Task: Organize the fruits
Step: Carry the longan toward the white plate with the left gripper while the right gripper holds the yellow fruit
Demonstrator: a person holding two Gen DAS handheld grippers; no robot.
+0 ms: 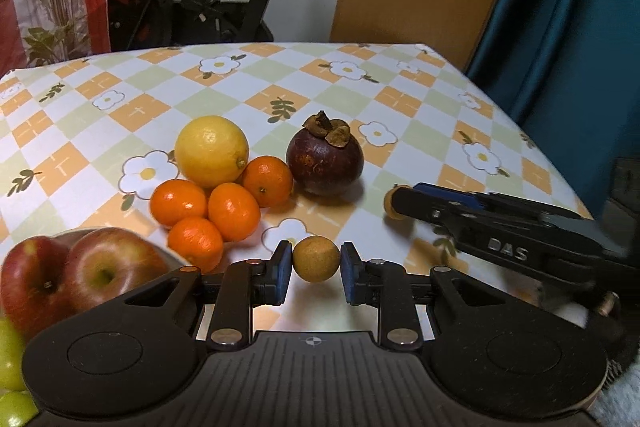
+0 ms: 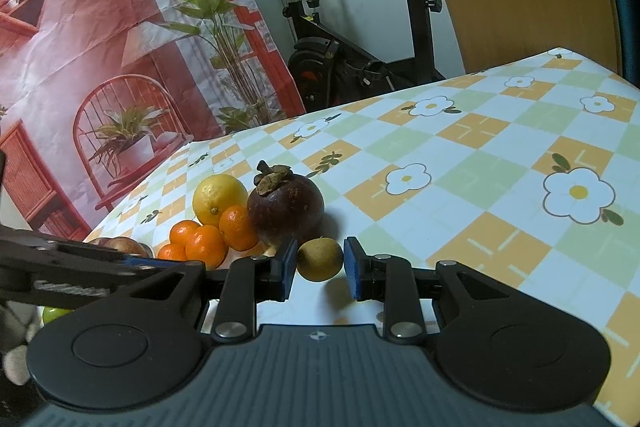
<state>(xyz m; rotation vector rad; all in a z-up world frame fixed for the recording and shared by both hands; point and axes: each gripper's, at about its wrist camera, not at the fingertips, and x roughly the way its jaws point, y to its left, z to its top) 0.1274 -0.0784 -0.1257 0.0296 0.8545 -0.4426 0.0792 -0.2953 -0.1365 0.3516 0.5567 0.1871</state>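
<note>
- Holding one small tan-brown round fruit each, both grippers are clamped: the left gripper (image 1: 316, 259) pinches a longan-like ball (image 1: 316, 259) between its blue pads, and the right gripper (image 2: 320, 261) pinches a second brown fruit (image 2: 320, 259) in the same way.
- The fruit cluster lies ahead and left of the left gripper: lemon (image 1: 211, 151) at the back, four small oranges (image 1: 233, 211) bunched against it, and a mangosteen (image 1: 325, 163) just beside the rightmost orange.
- From the right wrist view the same cluster sits ahead and to the left, the mangosteen (image 2: 285, 209) nearest to the held fruit.
- The round fruits have no long axis, so I judge that the approach direction matters little; the open tablecloth (image 1: 420, 107) right of the mangosteen looks like the free spot.
- The right gripper reaches in from the right side of the left view, near the mangosteen, so it seems the nearer tool to that gap.
- Two red apples (image 1: 80, 275) sit on a pale plate (image 1: 176, 259) at lower left, cut off by the frame edge and the gripper body.
- Green fruit (image 1: 10, 359) at the far left edge is only partly visible; its kind is unclear.
- Whether either held fruit touches the table cannot be told.
</note>
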